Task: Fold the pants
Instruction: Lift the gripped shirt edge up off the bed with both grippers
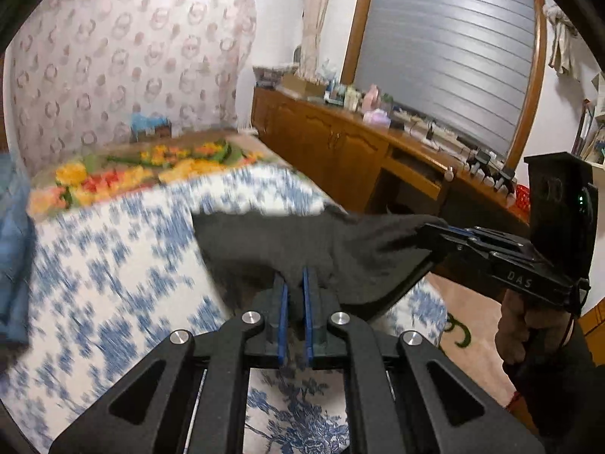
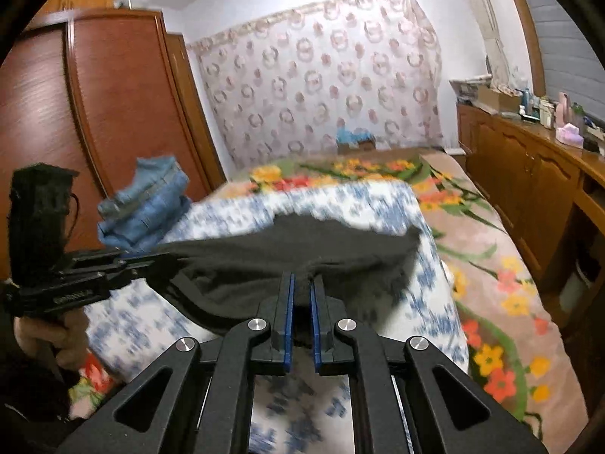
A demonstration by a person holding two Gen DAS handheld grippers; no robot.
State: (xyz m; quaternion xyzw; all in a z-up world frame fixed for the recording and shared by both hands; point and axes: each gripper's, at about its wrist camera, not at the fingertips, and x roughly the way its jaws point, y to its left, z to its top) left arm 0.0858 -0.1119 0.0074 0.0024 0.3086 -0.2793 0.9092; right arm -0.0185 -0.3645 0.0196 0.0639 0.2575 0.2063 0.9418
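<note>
Grippers, two: left gripper [image 1: 295, 279] and right gripper [image 2: 301, 283], each clamped tight on an edge of the pants [image 1: 302, 238]. Pants, one pair: dark grey, soft, rumpled, stretched between both grippers, raised above the blue-and-white cloth [image 1: 113, 265] on the bed. Folded blue jeans [image 2: 145, 198], one stack, at the far left. Wooden cabinet [image 1: 332, 140], one, cluttered on top.

A bed [image 2: 491, 265] fills the room, spread with a flowered blanket [image 2: 487, 355] and a blue-and-white cloth [image 1: 113, 265]. A patterned curtain [image 2: 321, 87] hangs behind it. To one side runs a long wooden sideboard [image 1: 340, 140], cluttered on top, under a grey shuttered window [image 1: 446, 49]; a reddish wardrobe [image 2: 113, 94] stands opposite.
</note>
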